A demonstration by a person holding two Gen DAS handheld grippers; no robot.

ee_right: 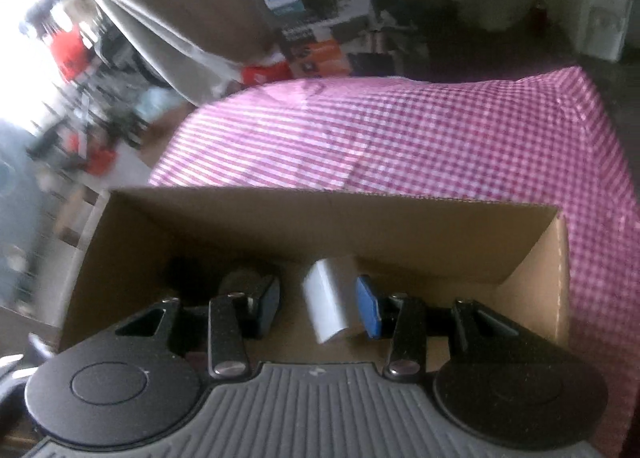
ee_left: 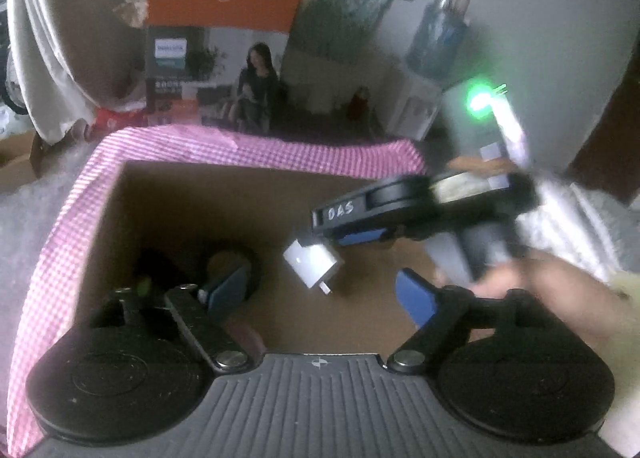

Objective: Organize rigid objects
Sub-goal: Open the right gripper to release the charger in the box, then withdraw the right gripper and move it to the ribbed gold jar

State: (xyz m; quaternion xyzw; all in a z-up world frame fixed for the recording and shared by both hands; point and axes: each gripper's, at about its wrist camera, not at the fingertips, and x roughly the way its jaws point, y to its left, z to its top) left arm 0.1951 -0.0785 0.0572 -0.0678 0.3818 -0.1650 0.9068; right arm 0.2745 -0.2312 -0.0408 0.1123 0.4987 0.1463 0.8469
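An open cardboard box (ee_left: 132, 193) sits on a pink checked cloth. A white plug adapter (ee_left: 313, 262) lies on the box floor; in the right wrist view it (ee_right: 330, 304) lies between my right gripper's blue pads, not clamped. A dark round object (ee_left: 232, 262) lies in the box's left part. My left gripper (ee_left: 320, 298) is open and empty above the box. My right gripper (ee_right: 318, 306) is open over the adapter; it also shows in the left wrist view (ee_left: 360, 232), reaching in from the right.
The pink checked cloth (ee_right: 400, 129) covers the surface around the box. A tall orange printed carton (ee_left: 224, 37) stands behind. A grey device with a green light (ee_left: 478, 101) stands at the right. A white curtain (ee_left: 44, 57) hangs at the left.
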